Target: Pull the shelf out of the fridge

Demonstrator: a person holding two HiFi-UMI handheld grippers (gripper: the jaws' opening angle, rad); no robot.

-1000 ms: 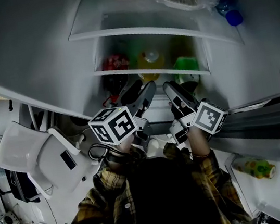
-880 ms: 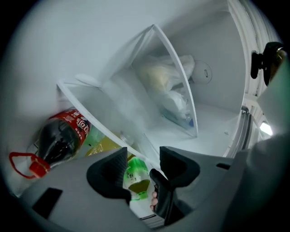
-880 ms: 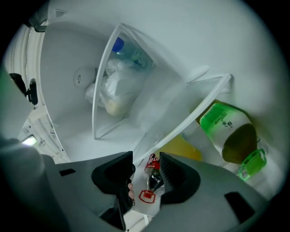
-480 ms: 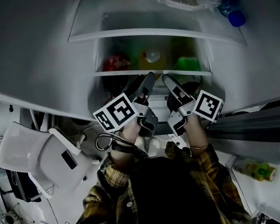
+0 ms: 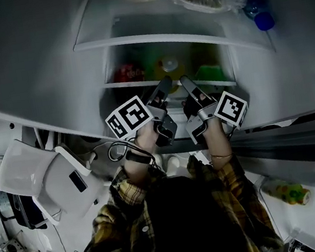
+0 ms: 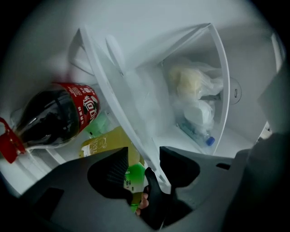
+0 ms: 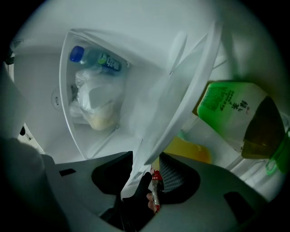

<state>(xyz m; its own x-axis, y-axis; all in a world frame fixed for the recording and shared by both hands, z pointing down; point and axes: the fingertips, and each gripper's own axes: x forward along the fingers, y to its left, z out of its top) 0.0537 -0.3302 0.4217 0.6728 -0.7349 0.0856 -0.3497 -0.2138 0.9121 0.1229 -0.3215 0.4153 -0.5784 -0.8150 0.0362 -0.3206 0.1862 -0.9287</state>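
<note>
White fridge (image 5: 45, 51) walls fill the view ahead, with the door swung open and me reaching in from below. Both of my tools are up at the near edge of the lower shelf (image 5: 130, 84), side by side and close together near its middle. My left tool (image 6: 144, 164) has its jaws apart, and the shelf's white front rim runs between them, closer to the right jaw. My right tool (image 7: 147, 165) is parted about as wide and straddles the same rim, which nearly fills its gap. I cannot tell whether either one's pads press on the rim.

On that shelf a cola bottle (image 6: 59, 115) with a red label lies at the left, a yellow drink bottle (image 6: 102, 145) sits beside it, and a green-labelled tea bottle (image 7: 231, 115) lies at the right. On the shelf above, farther in, sit bagged food (image 7: 93, 106) and a blue-capped water bottle (image 7: 97, 58).
</note>
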